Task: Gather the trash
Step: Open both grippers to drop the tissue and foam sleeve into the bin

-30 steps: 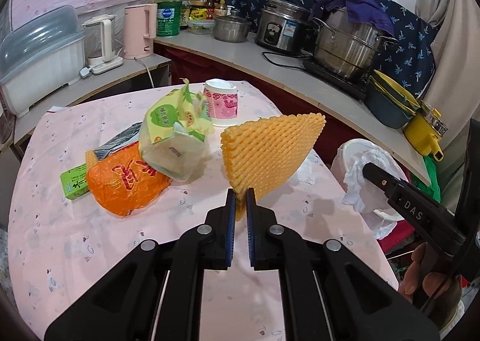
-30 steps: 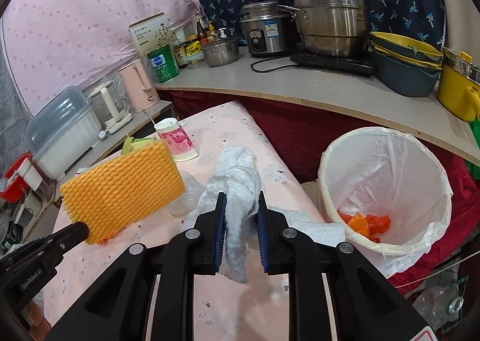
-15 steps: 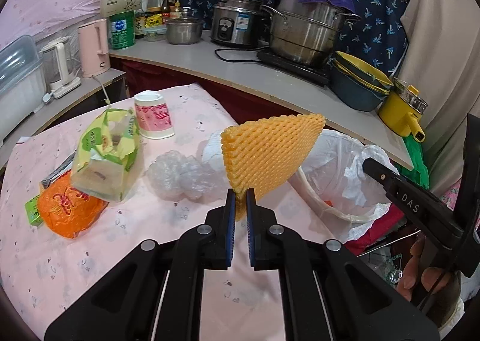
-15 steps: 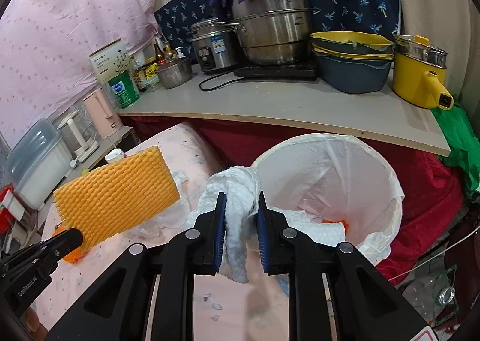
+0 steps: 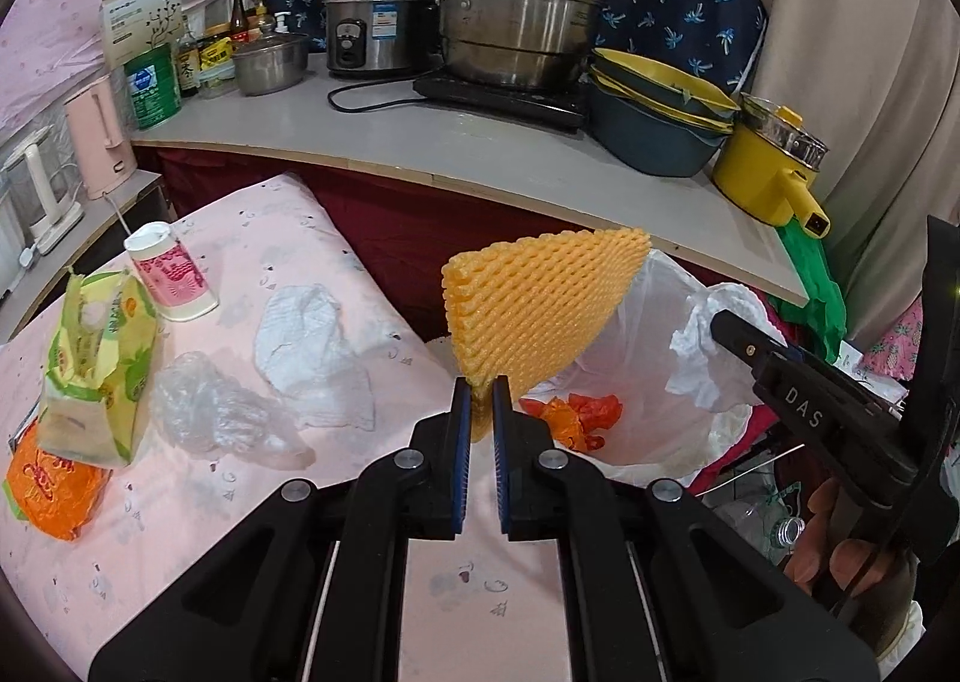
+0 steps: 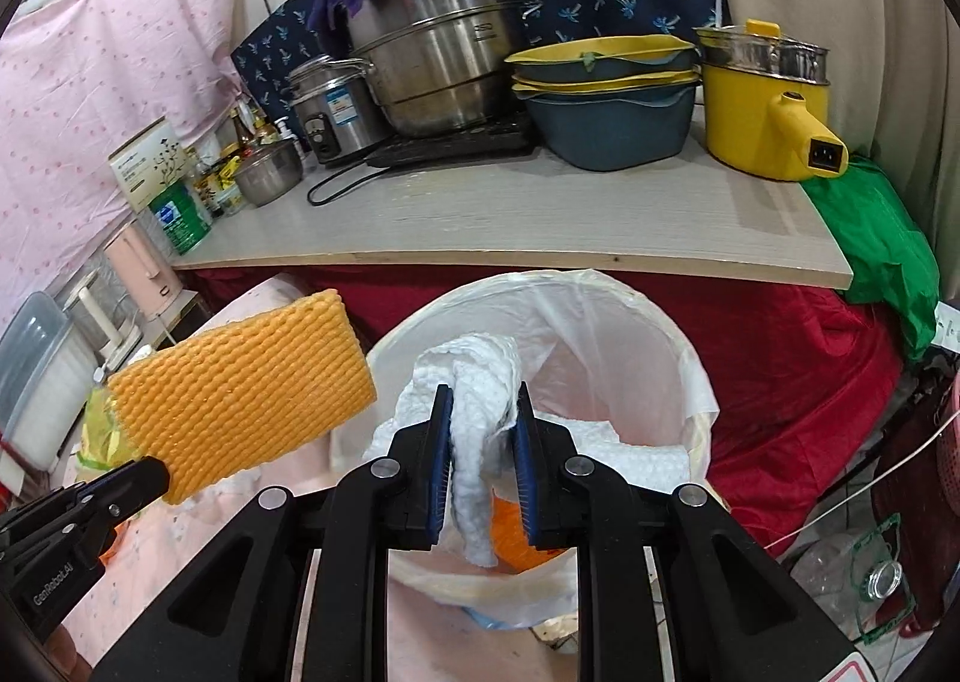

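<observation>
My left gripper [image 5: 478, 389] is shut on the lower edge of an orange foam fruit net [image 5: 537, 310], held up at the table's edge beside the bin; the same net [image 6: 240, 394] shows at the left of the right wrist view. My right gripper [image 6: 480, 400] is shut on a crumpled white paper towel [image 6: 474, 442] that hangs over the mouth of the white-lined trash bin [image 6: 690, 382]. Orange wrappers [image 5: 570, 418] lie at the bin's bottom. On the pink table [image 5: 240, 532] lie a white tissue [image 5: 306, 346], clear plastic film [image 5: 216, 412], a green-yellow bag [image 5: 96, 358] and an orange bag [image 5: 48, 490].
A pink-and-white cup [image 5: 171, 277] stands on the table. The grey counter [image 6: 510, 226] behind the bin carries steel pots [image 6: 438, 51], stacked basins [image 6: 606, 99] and a yellow pot [image 6: 768, 105]. Red cloth [image 6: 798, 382] hangs under it. A plastic bottle [image 6: 864, 568] lies on the floor.
Both grippers have swung right from over the table toward the bin, each keeping its load. The bin has grown larger and moved to the centre of the right wrist view.
</observation>
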A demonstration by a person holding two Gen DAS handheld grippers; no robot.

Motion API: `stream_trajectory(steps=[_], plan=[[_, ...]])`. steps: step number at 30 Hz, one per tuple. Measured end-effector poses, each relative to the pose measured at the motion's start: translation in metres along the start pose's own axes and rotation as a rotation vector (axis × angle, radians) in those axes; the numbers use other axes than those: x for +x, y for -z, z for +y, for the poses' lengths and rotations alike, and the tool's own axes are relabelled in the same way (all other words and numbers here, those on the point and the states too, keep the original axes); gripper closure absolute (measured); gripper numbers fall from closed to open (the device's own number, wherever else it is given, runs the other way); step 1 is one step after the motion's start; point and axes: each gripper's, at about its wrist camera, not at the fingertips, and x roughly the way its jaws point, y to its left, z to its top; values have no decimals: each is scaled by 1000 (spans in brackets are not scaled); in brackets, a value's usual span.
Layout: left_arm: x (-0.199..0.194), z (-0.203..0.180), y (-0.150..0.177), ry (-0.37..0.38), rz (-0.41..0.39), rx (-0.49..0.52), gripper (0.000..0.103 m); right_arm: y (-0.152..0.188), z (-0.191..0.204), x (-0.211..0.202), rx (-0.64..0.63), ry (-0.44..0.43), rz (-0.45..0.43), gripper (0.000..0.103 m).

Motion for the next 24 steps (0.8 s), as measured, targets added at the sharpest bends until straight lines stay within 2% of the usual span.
stream_trajectory(steps=[8, 13, 14, 16, 17, 20, 24], plan=[[51, -33, -14, 18, 71, 40, 96, -12, -29, 22, 27, 26, 3, 85], [65, -41, -19, 31, 81, 32, 92, -15, -36, 34, 27, 22, 13, 83], [66, -41, -20, 28, 80, 29, 90, -16, -35, 36, 27, 19, 14, 80], [66, -40, -20, 19, 74, 20, 74, -16, -34, 38, 31, 13, 10, 79], [66, -39, -20, 13, 72, 17, 70, -17, -34, 39, 31, 10, 9, 77], [64, -36, -21, -2, 64, 14, 69, -18, -29, 39, 27, 3, 2, 70], [56, -27, -20, -14, 52, -7, 67, -21, -22, 34, 15, -2, -11, 68]])
